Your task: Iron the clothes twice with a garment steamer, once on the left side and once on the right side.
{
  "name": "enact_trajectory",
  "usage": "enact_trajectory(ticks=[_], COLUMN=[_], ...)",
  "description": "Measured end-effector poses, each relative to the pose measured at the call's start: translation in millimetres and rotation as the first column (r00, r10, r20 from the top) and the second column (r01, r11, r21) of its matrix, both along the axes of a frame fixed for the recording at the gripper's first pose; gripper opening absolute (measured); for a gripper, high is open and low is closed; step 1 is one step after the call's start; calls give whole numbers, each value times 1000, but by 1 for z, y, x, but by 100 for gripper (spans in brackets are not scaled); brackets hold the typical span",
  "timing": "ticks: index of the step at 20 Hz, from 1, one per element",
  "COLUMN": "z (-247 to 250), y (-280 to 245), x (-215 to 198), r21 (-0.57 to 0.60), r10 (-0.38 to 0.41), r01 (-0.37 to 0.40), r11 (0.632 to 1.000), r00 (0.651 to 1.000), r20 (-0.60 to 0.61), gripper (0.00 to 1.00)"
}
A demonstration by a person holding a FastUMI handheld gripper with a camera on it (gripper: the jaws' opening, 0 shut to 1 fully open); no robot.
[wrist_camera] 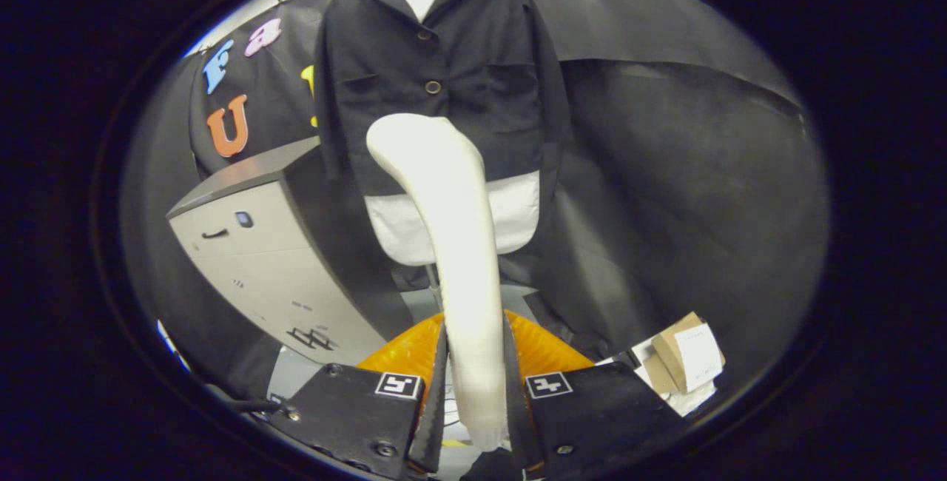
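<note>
A dark buttoned jacket (451,74) hangs over a white garment (518,218) on a hanger against the booth's wall, straight ahead. My gripper (473,385) is shut on the handle of a white garment steamer (451,244), both fingers pressing its sides. The steamer rises from between the fingers and curves up, its head at the jacket's lower middle, just left of the button line. Whether the head touches the cloth I cannot tell.
A grey cabinet (259,259) with a dark top stands to the left of the clothes. Cardboard boxes with a paper sheet (684,359) lie low on the right. Black cloth covers the wall behind and to the right.
</note>
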State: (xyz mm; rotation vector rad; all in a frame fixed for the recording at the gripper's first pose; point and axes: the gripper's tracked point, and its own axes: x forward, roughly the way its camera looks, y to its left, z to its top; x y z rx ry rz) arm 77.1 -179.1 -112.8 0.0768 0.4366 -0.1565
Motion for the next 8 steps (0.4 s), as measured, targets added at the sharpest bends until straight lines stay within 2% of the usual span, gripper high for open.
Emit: enact_trajectory(ticks=[3, 8], z=[-4, 0], y=[48, 109], x=[-52, -124], r21=[7, -6], r10=[-5, 35], r01=[5, -34], r11=[1000, 999], r00=[999, 998], r20=[37, 58], gripper=[38, 38])
